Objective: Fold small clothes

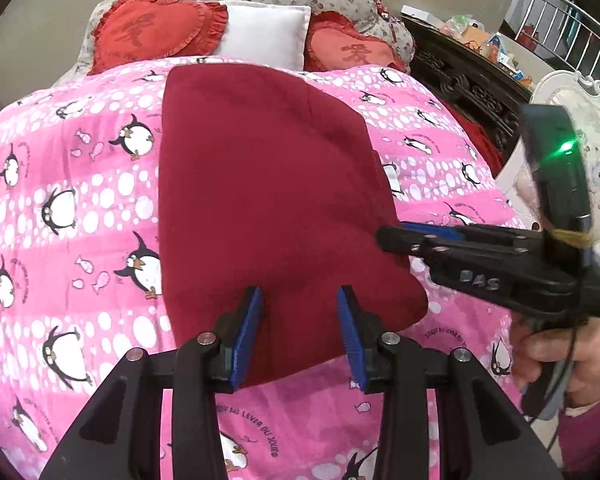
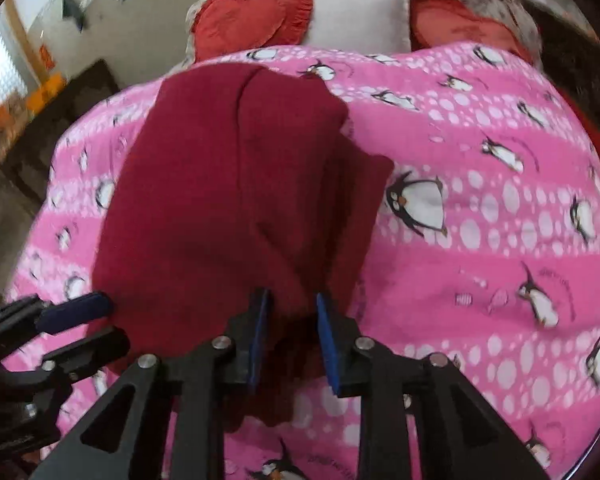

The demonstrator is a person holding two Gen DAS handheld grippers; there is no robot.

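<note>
A dark red garment (image 1: 268, 160) lies folded lengthwise on a pink penguin quilt (image 1: 80, 200). My left gripper (image 1: 300, 328) holds its near edge, with the cloth filling the gap between the blue pads. From the right, my right gripper (image 1: 384, 236) comes in sideways, its fingers nipped on the garment's right edge. In the right wrist view the garment (image 2: 220, 180) bunches up between the right gripper's (image 2: 292, 320) pads and rises in a ridge. My left gripper (image 2: 114, 320) shows at the lower left, at the cloth's left corner.
Two red heart cushions (image 1: 152, 32) and a white pillow (image 1: 264, 32) sit at the head of the bed. A dark carved cabinet (image 1: 472, 80) and a white chair (image 1: 580, 120) stand on the right. A person's hand (image 1: 560, 356) grips the right tool. Bare quilt (image 2: 480, 240) spreads right of the garment.
</note>
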